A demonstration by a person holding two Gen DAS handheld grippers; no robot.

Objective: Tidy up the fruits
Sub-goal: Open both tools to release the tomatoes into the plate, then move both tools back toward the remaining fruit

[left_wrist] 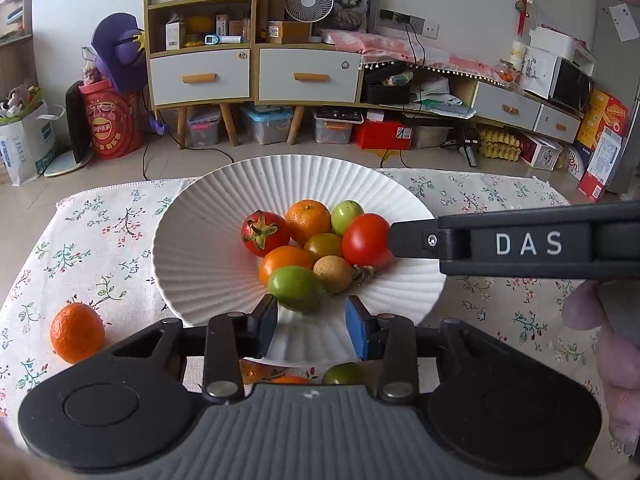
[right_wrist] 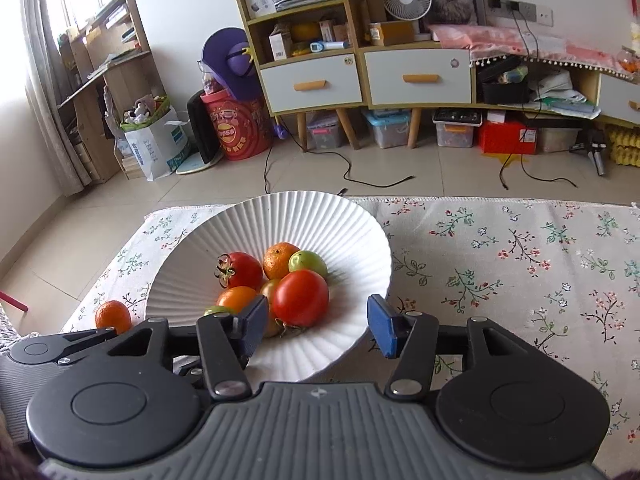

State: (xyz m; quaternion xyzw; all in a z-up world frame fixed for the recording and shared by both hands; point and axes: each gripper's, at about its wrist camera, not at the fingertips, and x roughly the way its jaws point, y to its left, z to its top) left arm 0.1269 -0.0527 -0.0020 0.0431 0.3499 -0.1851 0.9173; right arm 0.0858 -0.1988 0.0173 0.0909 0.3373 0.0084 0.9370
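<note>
At the lower left of the left wrist view a mandarin [left_wrist: 77, 332] lies alone on the worktop [left_wrist: 500, 312]. In the centre, the white plate [left_wrist: 200, 248] holds the heaped fruits [left_wrist: 316, 240]. The left gripper [left_wrist: 311, 330] has its fingers narrowly apart, empty, over the plate's near rim. The right gripper [right_wrist: 318, 326] stands wider, empty, just before a red tomato [right_wrist: 301, 297].

You see a matt white ribbed plate [left_wrist: 208, 248], glossy smooth red tomatoes [left_wrist: 366, 240], a dimpled orange mandarin [left_wrist: 77, 333], a woven floral cloth [right_wrist: 520, 264] over your counter, matt black plastic gripper [right_wrist: 318, 326] arms, blue rubbery pads [right_wrist: 382, 330].
</note>
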